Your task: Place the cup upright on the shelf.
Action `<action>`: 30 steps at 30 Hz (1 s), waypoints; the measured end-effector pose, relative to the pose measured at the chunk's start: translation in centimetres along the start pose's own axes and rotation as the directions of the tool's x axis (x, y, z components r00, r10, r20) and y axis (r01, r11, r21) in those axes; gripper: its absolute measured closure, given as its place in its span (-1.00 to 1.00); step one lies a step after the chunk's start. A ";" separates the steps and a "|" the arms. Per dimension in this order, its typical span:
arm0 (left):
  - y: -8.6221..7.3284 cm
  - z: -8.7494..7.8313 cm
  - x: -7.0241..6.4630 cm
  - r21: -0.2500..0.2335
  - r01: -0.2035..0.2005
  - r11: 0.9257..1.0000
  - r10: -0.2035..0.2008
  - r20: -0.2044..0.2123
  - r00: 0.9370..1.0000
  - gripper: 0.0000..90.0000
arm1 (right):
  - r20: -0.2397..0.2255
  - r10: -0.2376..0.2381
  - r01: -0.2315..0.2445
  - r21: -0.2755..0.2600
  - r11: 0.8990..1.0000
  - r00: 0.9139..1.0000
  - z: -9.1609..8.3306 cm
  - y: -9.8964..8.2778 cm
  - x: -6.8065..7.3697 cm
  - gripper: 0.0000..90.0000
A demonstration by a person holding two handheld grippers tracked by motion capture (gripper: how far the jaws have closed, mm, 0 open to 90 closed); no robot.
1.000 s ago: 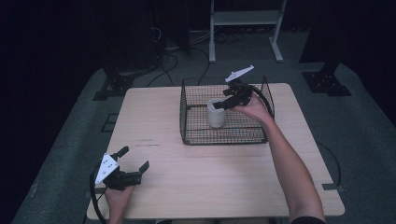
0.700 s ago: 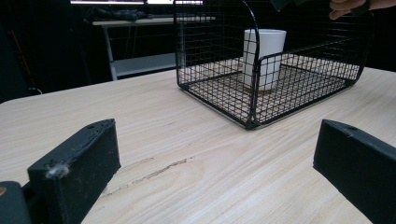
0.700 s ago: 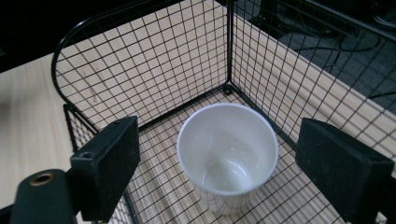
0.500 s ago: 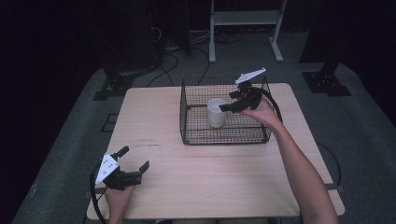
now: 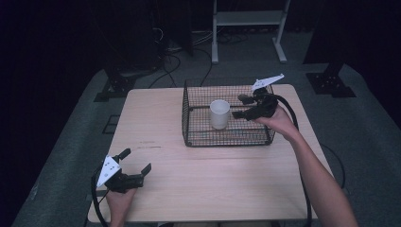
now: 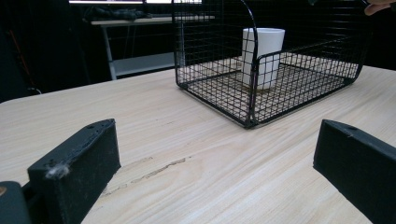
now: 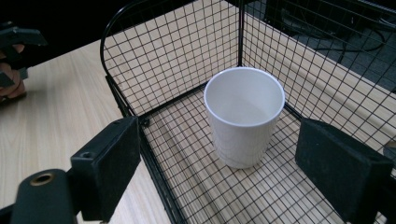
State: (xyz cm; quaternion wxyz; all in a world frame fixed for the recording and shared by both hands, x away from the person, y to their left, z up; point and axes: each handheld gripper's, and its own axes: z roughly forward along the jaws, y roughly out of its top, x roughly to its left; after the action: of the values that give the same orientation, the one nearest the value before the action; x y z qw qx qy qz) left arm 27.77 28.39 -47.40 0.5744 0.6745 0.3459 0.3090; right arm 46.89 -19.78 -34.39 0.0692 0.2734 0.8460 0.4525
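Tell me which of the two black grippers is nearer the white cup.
The right gripper, over the black wire basket, jaws open beside the white cup. The left gripper rests near the table's front edge.

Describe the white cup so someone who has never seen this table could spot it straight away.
Start at the light wooden table, then find the black wire basket on its far right part. The white cup stands upright and empty on the basket's floor, toward its left side. It is the one pale, solid thing inside the dark mesh, with the right hand-held gripper open just beside it.
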 end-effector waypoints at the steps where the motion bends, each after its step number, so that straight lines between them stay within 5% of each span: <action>1: 0.0 0.0 0.0 0.000 0.000 1.000 0.000 0.000 1.000 -1.00 | -0.001 -0.001 0.001 0.001 1.000 1.000 -0.1 -0.1 0.1 -0.71; 18: 0.0 0.0 0.0 -0.001 0.000 1.000 0.000 -0.001 1.000 -1.00 | -0.049 -0.068 0.069 0.019 0.997 0.996 -1.3 0.1 3.0 -0.70; 30: 0.0 0.0 0.0 -0.001 0.000 1.000 0.000 -0.003 1.000 -1.00 | -0.076 -0.082 0.083 0.017 0.996 0.994 -2.4 -2.0 4.3 -0.70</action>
State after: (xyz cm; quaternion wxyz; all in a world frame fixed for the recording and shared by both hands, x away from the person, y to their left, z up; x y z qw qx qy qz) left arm 27.78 28.42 -47.40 0.5741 0.6739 0.3466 0.3101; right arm 41.62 -20.19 -34.09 0.0532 0.2217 0.8630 0.4509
